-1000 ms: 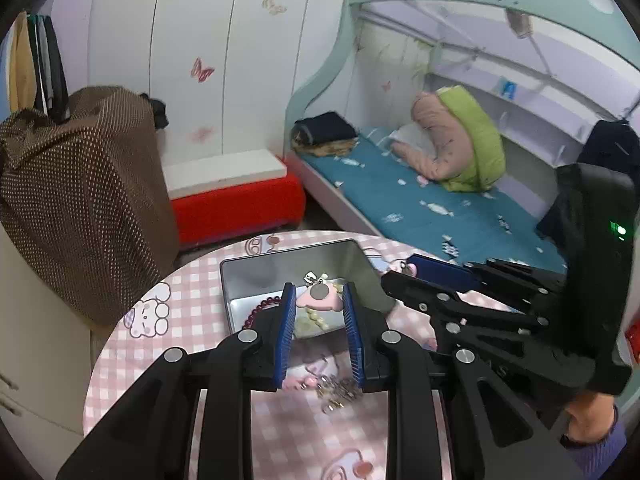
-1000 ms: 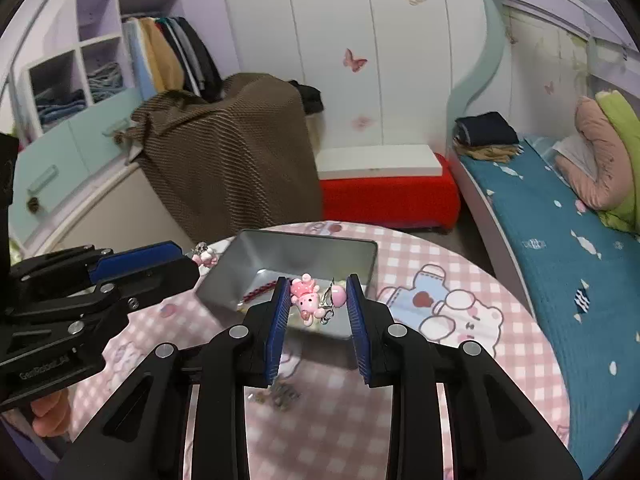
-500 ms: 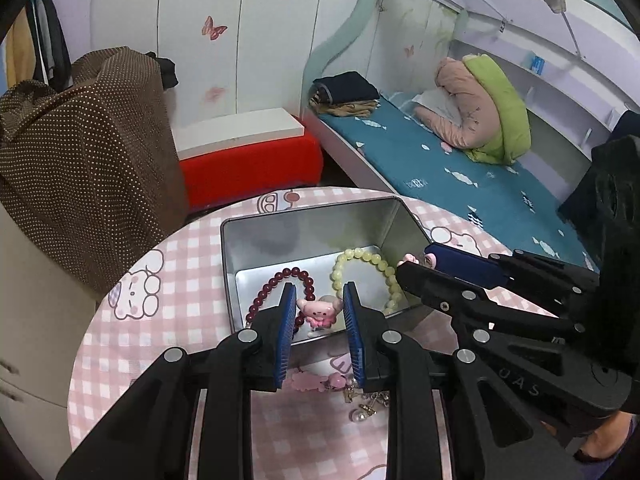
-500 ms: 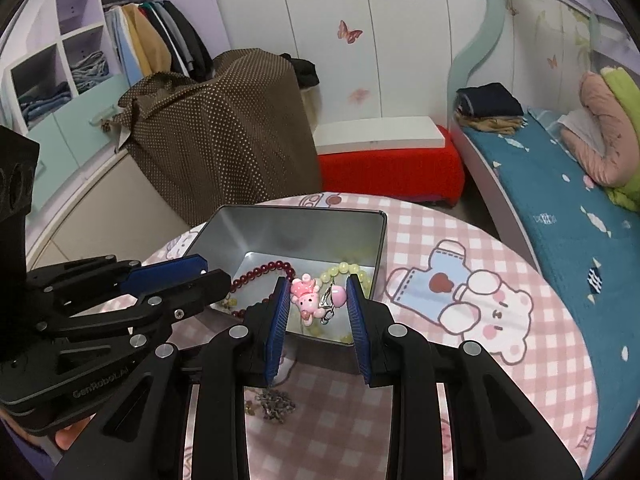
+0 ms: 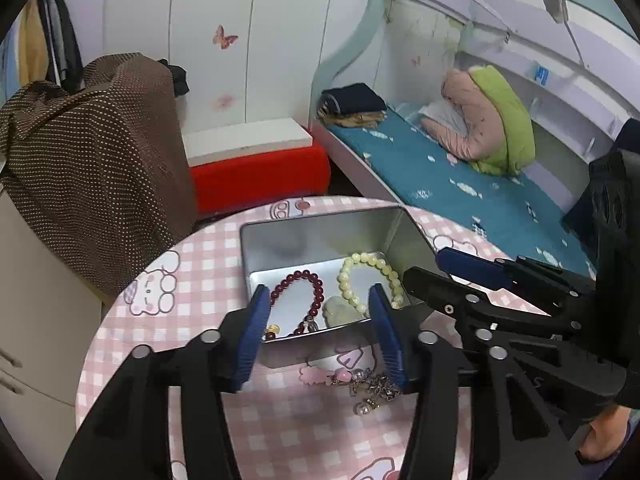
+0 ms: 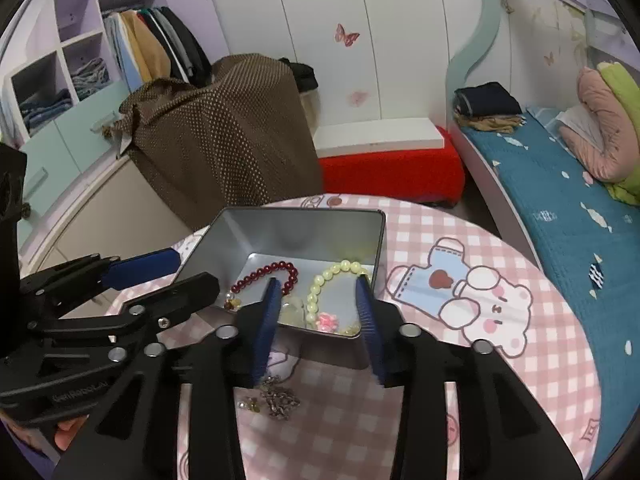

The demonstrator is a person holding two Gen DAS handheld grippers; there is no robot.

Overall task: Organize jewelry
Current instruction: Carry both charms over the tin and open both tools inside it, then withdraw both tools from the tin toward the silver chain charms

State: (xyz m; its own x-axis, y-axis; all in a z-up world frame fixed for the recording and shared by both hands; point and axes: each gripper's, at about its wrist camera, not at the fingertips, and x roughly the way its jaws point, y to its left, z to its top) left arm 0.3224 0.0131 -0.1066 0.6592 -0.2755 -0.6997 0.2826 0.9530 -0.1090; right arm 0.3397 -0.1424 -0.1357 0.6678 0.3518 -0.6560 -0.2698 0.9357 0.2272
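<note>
- Both hand-held grippers – left, right – have just been opening; jaws apart, nothing pinched.
- Pink charm lies in the tin beside the bracelets.
- Lift straight clear, then go for the chain pile on the tabletop.

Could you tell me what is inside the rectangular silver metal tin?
Inside the rectangular silver metal tin: a dark red bead bracelet, a pale yellow bead bracelet and a small pink charm. Gripper fingers hide part of the floor.
</note>
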